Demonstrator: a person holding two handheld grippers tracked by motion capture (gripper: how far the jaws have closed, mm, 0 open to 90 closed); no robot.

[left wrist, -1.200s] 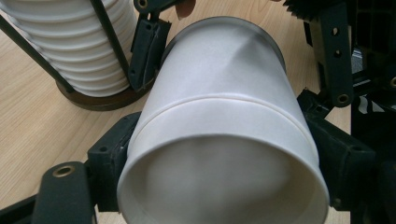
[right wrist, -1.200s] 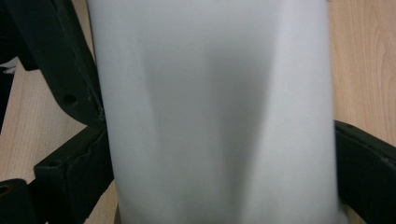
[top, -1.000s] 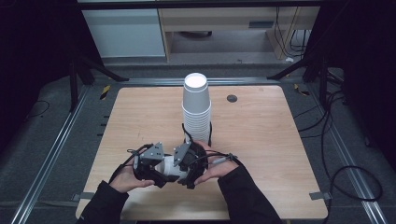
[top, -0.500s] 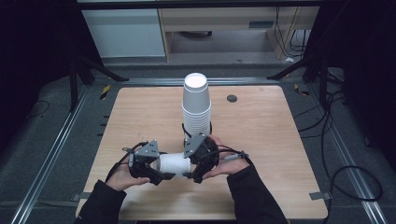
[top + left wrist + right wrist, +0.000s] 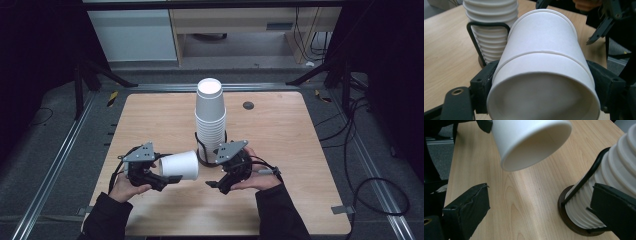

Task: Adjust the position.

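Grippers have pulled apart since a second ago. Left gripper (image 5: 167, 179) jaws clamp the white paper cup (image 5: 179, 165), on its side above the worktop (image 5: 280, 125), left of the cup stack (image 5: 210, 120). Right gripper (image 5: 214, 184) has let go, jaws wide, empty.

The white paper cup (image 5: 179, 165) in my left gripper (image 5: 167, 178) lies on its side above the table, base end between the jaws, which press on its walls, open mouth turned toward my right gripper (image 5: 216, 184). It is plain and smooth, with a rolled rim and one faint ring around its body. Beyond my left gripper's jaws and just beside my right gripper stands the upside-down stack of white paper cups (image 5: 209, 119), upright in a black wire holder (image 5: 202, 149).
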